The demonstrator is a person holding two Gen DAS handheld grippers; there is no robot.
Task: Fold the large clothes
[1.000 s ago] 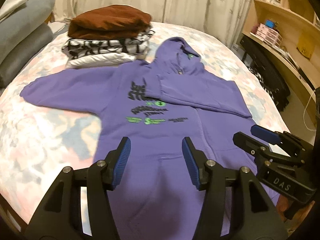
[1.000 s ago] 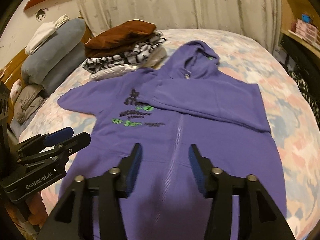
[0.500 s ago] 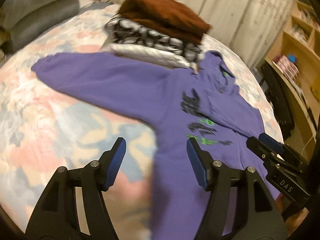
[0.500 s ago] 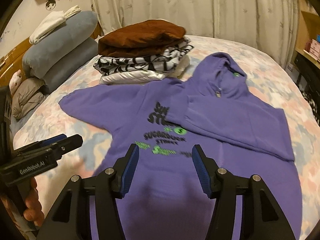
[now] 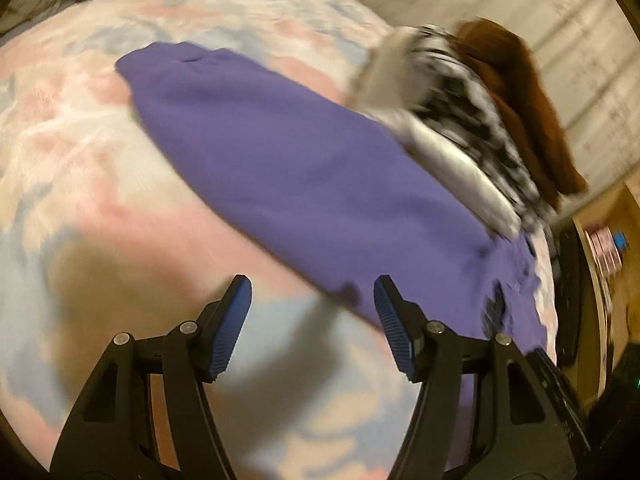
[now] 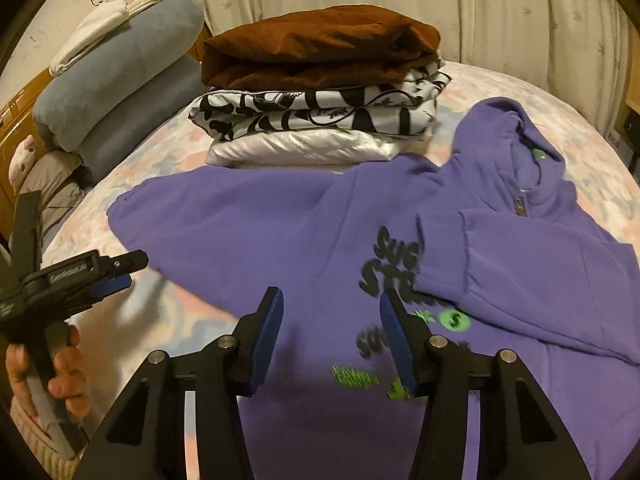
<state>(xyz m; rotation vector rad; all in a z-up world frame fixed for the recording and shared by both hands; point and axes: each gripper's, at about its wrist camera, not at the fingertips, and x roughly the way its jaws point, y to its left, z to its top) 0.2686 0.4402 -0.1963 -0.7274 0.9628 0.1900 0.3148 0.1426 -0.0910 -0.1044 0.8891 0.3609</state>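
Note:
A purple hoodie (image 6: 312,248) with black and green print lies front up on the bed. Its right sleeve (image 6: 532,276) is folded across the chest. Its left sleeve (image 5: 288,168) stretches out flat toward the bed's left side. My left gripper (image 5: 312,312) is open and empty, above the bedspread just below that sleeve; it also shows in the right wrist view (image 6: 120,272). My right gripper (image 6: 330,320) is open and empty, hovering over the hoodie's chest near the print.
A stack of folded clothes (image 6: 320,92), brown on top, black-and-white and silver below, sits behind the hoodie and beside the left sleeve (image 5: 480,120). Grey-blue pillows (image 6: 116,92) lie at the bed's left. A curtain hangs behind. Shelves (image 5: 608,248) stand at the right.
My left gripper has swung left from the hoodie's body to the outstretched left sleeve. My right gripper has moved forward and left, up over the chest print. Both stay open.

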